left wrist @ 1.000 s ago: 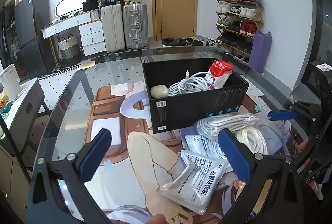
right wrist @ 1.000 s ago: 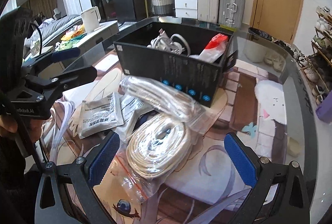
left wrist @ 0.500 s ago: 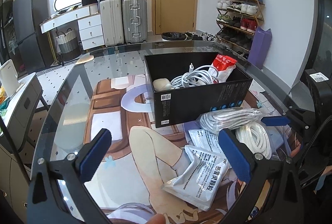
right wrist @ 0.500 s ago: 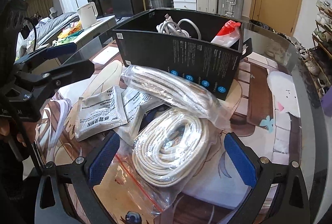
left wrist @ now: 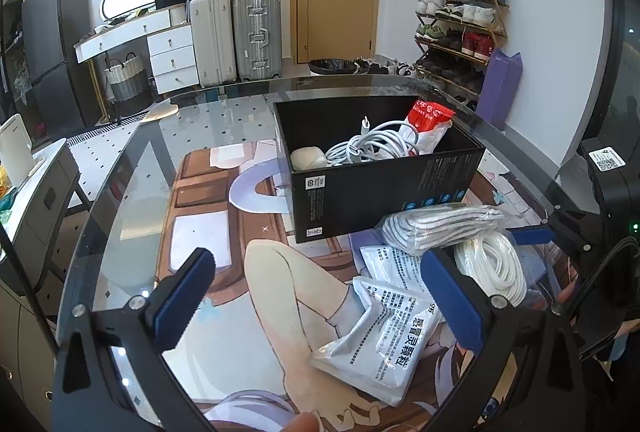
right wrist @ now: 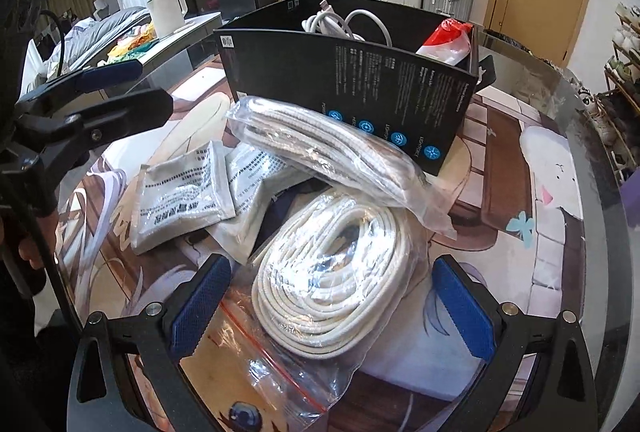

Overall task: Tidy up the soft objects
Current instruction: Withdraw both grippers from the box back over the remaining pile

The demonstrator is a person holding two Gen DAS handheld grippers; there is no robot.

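The right tongs [right wrist: 328, 306] are spread wide and empty, low over the bagged coil of white rope [right wrist: 332, 272], which sits between the blue pads. The step in hand looks like a pick-up of this bag; the next move likely calls for dropping onto the coil's bulk, since the loose plastic could slip. The coil looks thick, in a clear bag with a red seal line, near the counter [right wrist: 532, 84] edge closest to the person. Just beyond, a second bag of striped cord [right wrist: 320, 148] leans on the coil and against the black box [right wrist: 360, 88]. The left tongs [left wrist: 316, 300] are also open and empty, over the white sachets [left wrist: 384, 336]. The box, toward the counter's far edge, already holds a cable and a red-topped packet [left wrist: 428, 124].
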